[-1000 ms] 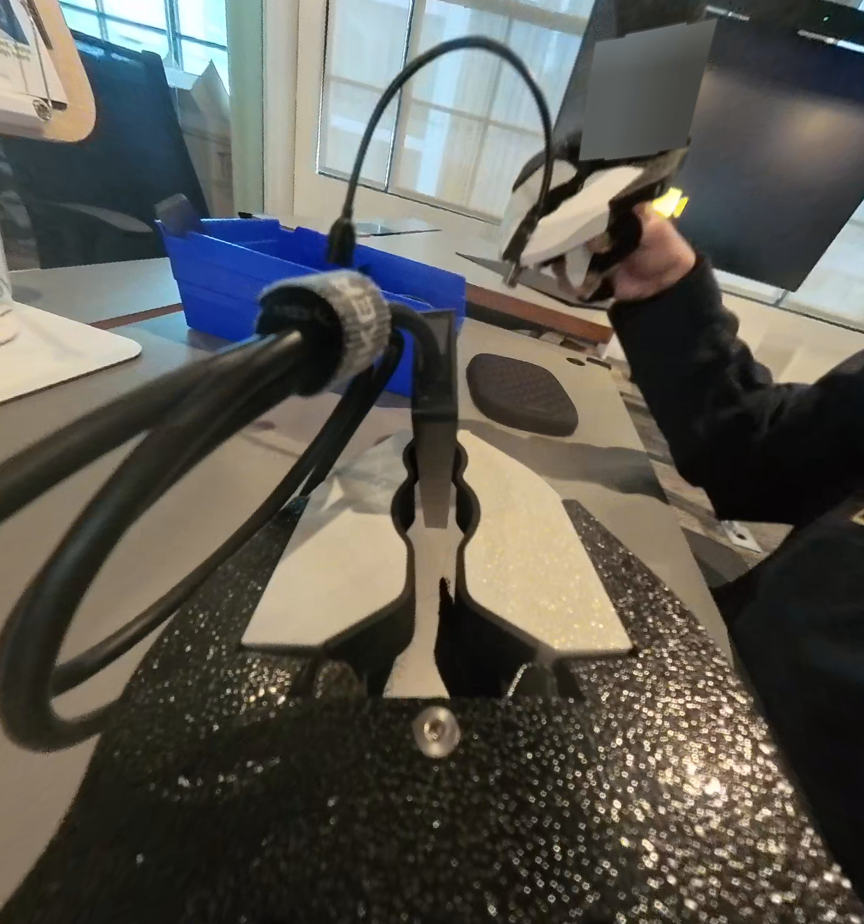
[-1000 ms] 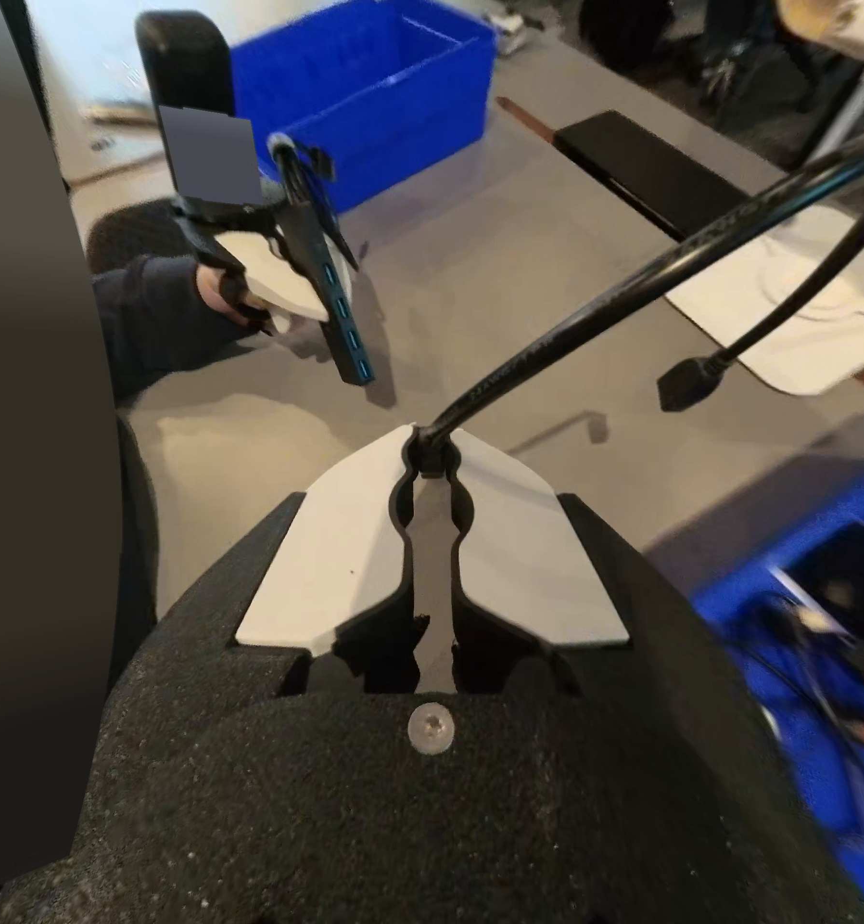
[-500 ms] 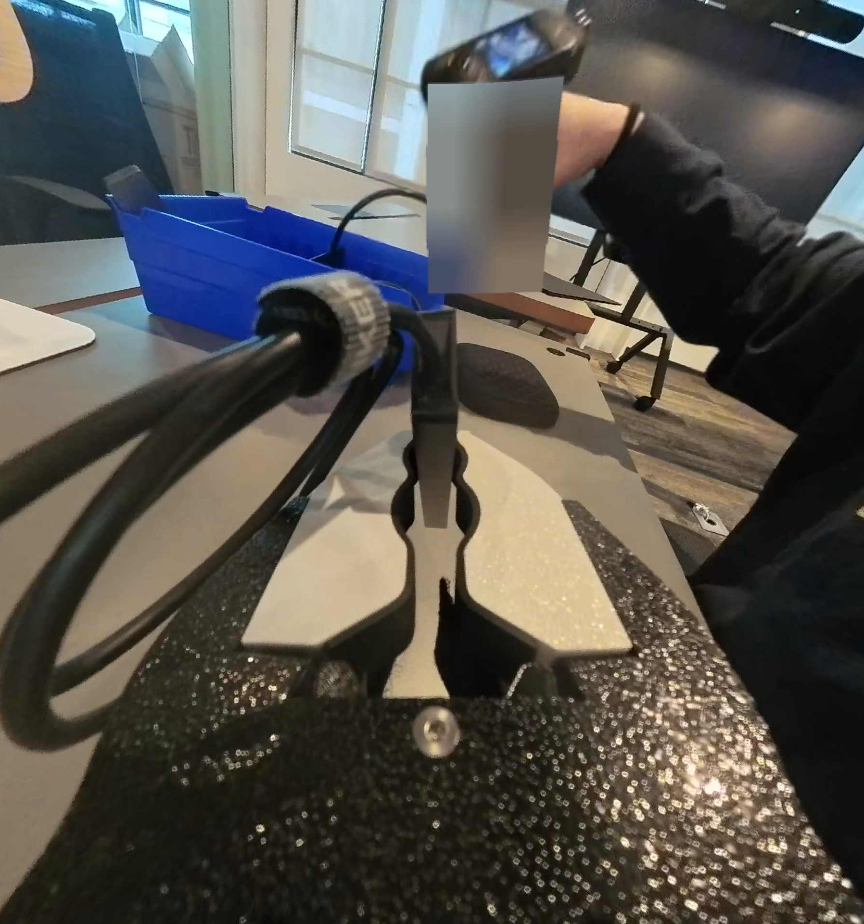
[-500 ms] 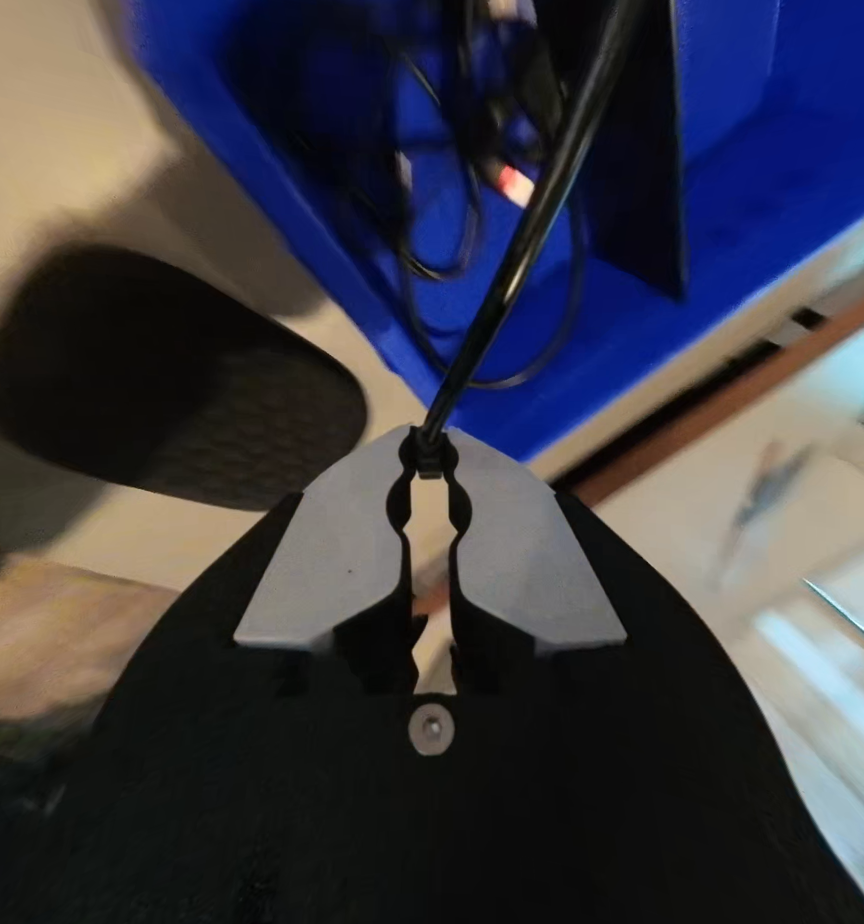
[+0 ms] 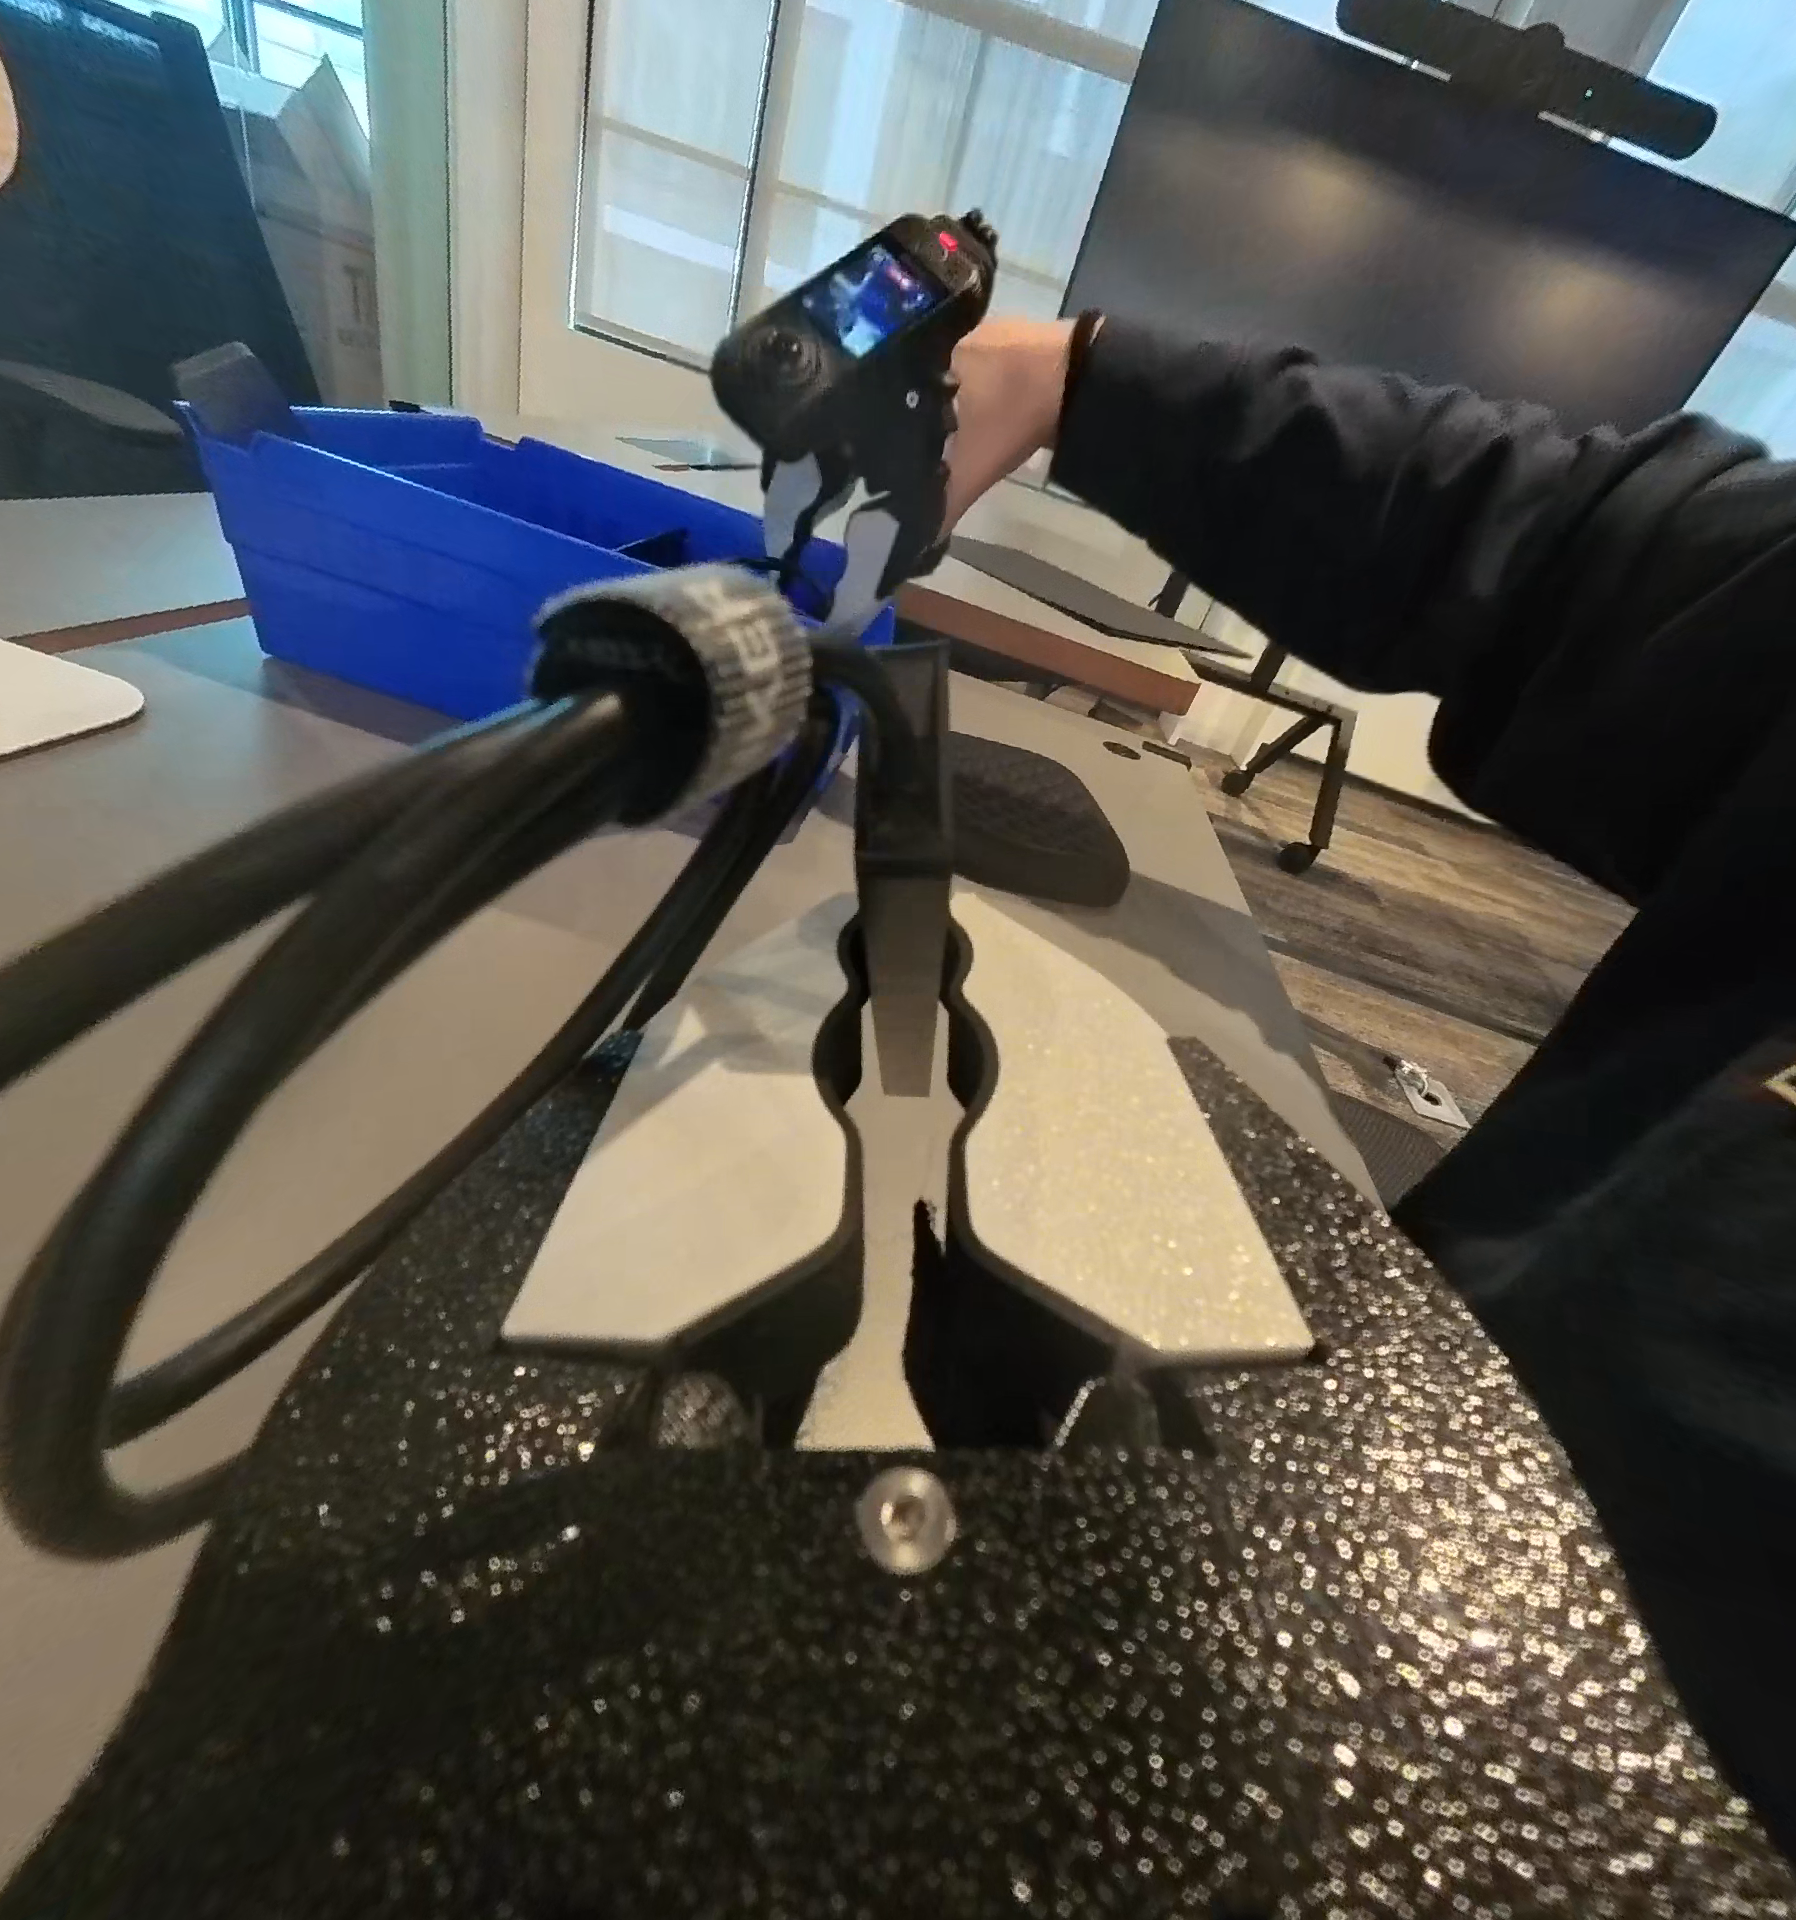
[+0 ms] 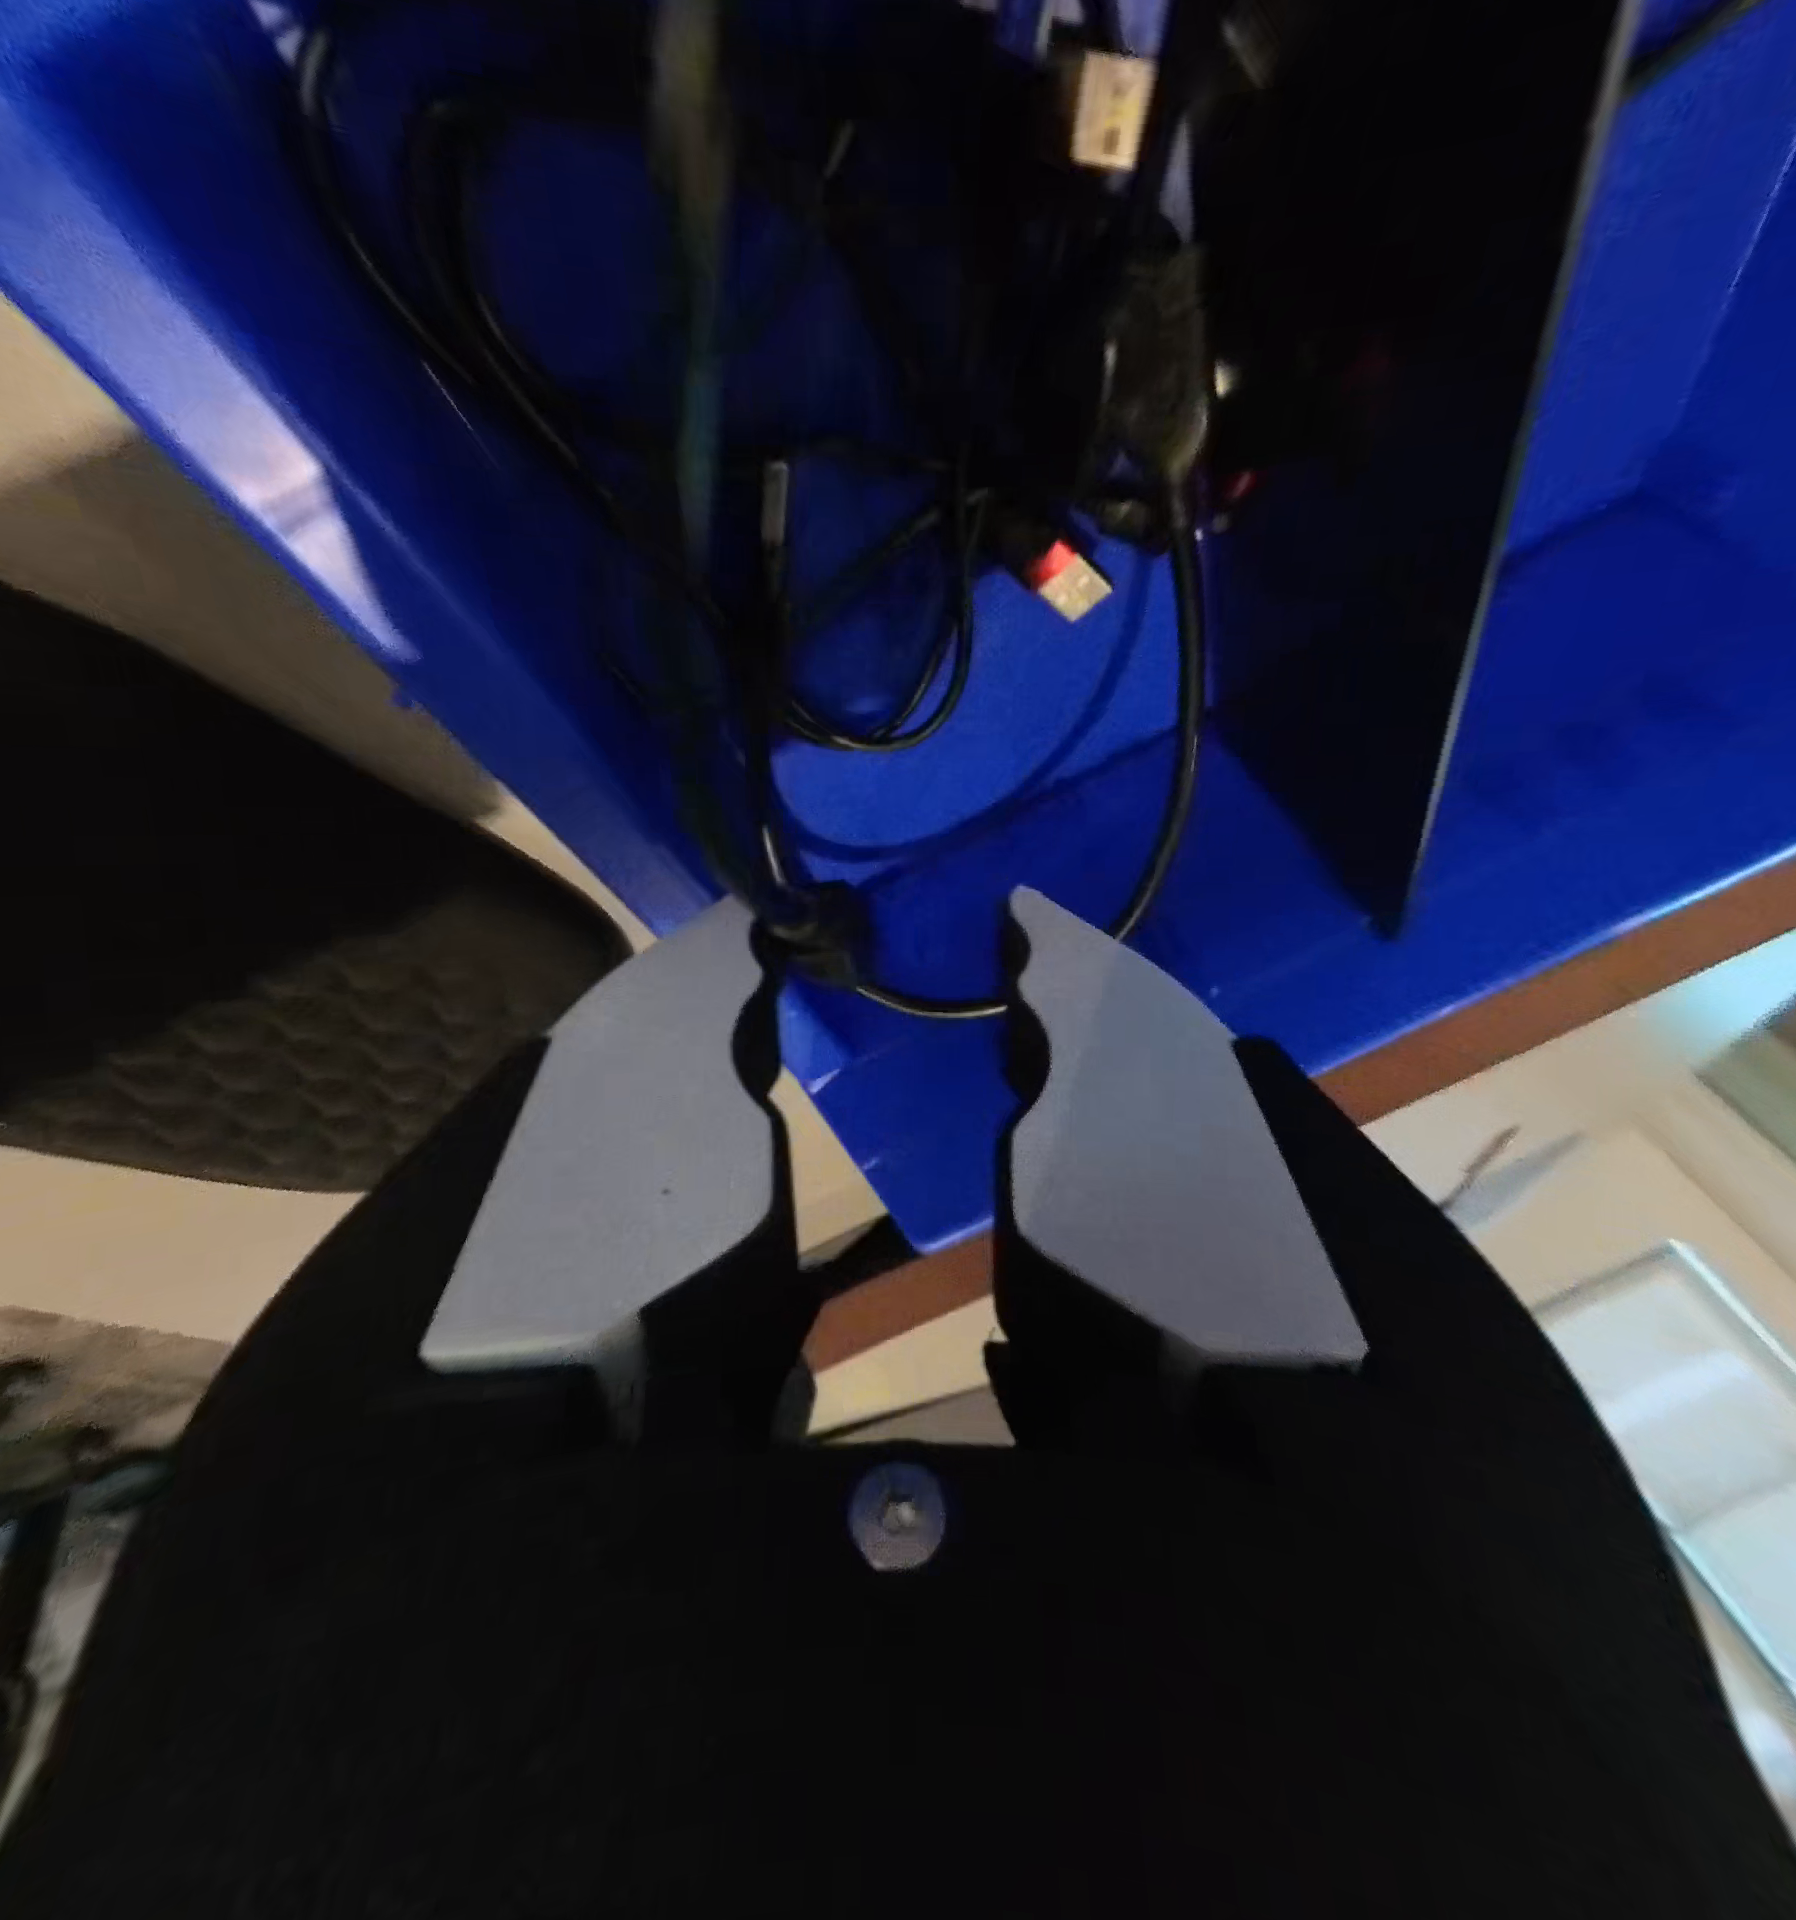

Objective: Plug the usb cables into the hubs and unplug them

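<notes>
grey table [image 5: 374, 852]: left claw [image 5: 904, 935] grips hub [image 5: 902, 831]; right claw [image 6: 878, 914] spread.

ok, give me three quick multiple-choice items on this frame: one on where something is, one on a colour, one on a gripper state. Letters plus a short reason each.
1. Where is the right gripper?
A. over the bin
B. over the white mat
C. beside the screen

2. What colour is the bin?
A. red
B. blue
C. grey

3. How is the left gripper?
A. open and empty
B. shut on the hub
C. shut on a mat

Answers:
1 A: its own view looks down into the bin, onto loose cables.
2 B: its walls are blue in both views.
3 B: the fingers clamp the hub, whose strapped cable loops off to the left.
</notes>
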Motion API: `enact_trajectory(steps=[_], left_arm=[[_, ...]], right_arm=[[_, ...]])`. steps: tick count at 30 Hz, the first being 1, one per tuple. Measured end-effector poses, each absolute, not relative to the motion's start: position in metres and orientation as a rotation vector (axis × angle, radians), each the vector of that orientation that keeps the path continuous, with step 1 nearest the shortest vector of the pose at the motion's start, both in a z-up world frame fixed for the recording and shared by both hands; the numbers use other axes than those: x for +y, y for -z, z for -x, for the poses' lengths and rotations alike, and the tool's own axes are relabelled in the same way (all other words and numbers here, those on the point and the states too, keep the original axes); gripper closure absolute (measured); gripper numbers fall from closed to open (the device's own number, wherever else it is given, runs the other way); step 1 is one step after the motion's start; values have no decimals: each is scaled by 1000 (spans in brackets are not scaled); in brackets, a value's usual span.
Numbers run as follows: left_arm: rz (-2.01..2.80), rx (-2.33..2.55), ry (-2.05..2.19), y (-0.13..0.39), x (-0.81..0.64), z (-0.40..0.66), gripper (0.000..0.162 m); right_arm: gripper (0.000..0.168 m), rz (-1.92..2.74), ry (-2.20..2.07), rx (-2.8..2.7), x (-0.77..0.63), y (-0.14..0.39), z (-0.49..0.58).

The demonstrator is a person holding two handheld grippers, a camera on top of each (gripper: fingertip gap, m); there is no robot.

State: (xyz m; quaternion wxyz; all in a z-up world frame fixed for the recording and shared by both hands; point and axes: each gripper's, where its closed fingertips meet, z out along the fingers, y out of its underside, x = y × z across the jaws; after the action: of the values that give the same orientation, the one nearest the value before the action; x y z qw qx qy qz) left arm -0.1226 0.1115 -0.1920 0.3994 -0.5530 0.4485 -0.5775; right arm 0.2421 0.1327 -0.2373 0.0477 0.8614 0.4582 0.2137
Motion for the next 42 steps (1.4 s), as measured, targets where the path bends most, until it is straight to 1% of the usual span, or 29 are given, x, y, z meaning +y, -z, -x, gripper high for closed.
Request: enact_trajectory(steps=[2,3,4,6,9,11,14,16,23,27,29,31,33,34,35,37,38,40,42], left_arm=[[1399,1135,1464,192,111,122,151],[1398,1133,1465,192,111,122,151],[1397,1131,1467,191,111,122,151],[1393,1130,1474,191,110,122,151],[1388,1133,1475,190,109,122,151],[1387,1134,1474,190,109,122,151],[1387,1142,1474,191,107,121,151],[1392,1152,1470,192,107,121,151],[1396,1181,1474,195,103,118,151],[1396,1190,1473,196,102,118,151],[1393,1185,1476,195,102,118,151],[1393,1176,1479,195,103,118,151],[1392,1170,1481,194,103,118,151],[1392,1169,1478,195,104,118,151],[1390,1168,1474,195,104,118,151],[1381,1170,1466,194,104,119,151],[1375,1173,1463,194,104,119,151],[1359,1183,1464,193,101,119,151],[1346,1202,1469,193,98,118,151]], right_arm=[[109,-2708,-623,1369,131,231,-248],[103,-2737,-638,1352,131,226,-253],[100,-2771,-679,1343,134,221,-260],[103,-2876,-754,1356,144,212,-265],[129,-2966,-1057,1354,164,200,-278],[131,-2996,-1066,1309,167,211,-277],[130,-2926,-909,1341,156,241,-271],[122,-2824,-851,1390,147,248,-272],[104,-2659,-725,1472,120,220,-281],[105,-2559,-759,1449,109,205,-292],[110,-2648,-773,1393,116,197,-285],[124,-2920,-616,1342,131,191,-244],[127,-3219,-270,1363,149,181,-172],[129,-3333,-8,1408,153,174,-127],[128,-3370,354,1472,149,165,-76],[127,-3298,1035,1538,132,144,17],[126,-3223,1259,1571,121,136,54],[126,-3130,1300,1720,110,141,102],[125,-3103,1071,1939,111,158,126]])
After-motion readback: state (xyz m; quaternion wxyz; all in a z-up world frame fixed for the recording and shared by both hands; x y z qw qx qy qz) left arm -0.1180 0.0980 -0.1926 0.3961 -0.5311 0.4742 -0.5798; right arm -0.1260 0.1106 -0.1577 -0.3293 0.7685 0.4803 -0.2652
